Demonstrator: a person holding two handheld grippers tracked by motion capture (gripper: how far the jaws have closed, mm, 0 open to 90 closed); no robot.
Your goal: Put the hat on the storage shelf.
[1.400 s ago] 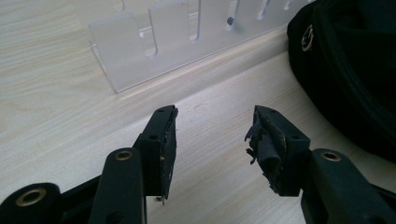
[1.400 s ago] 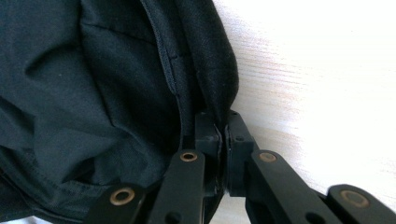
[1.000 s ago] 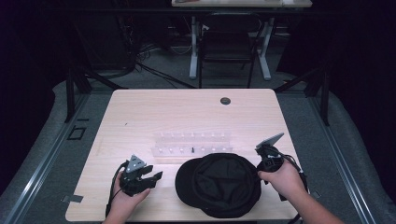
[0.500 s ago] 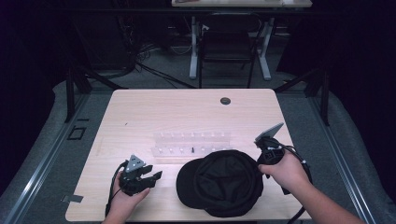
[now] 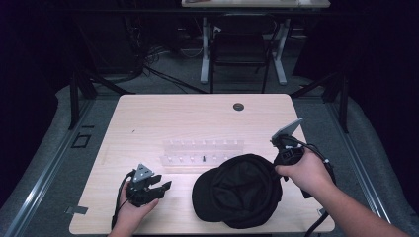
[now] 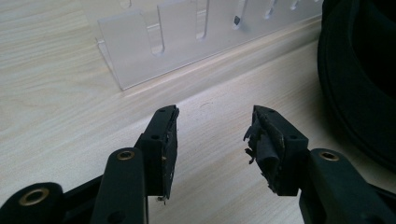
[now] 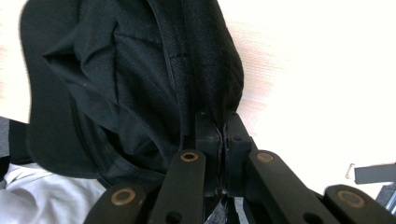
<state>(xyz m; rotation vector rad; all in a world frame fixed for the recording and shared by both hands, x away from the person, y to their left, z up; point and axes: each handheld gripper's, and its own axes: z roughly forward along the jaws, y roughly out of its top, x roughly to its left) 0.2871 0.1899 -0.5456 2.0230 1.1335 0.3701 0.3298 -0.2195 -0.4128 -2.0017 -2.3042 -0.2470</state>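
Note:
A black cap lies upside down at the front right of the wooden table. My right gripper is shut on the cap's rim at its right edge and holds that edge up off the table. In the right gripper view the jaws of my right gripper pinch the black fabric of the cap, which hangs beyond them. My left gripper rests at the front left, open, with nothing between its jaws. The left gripper view shows my left gripper over bare wood, the cap at the right.
A clear plastic rack with slots stands across the table's middle, just behind the cap; a small dark piece sits in one slot. The rack lies ahead of my left gripper. A round grommet marks the far edge.
My right hand has risen with the cap's right edge, and the cap's near side has tipped up and bunched. The left hand has stayed put.

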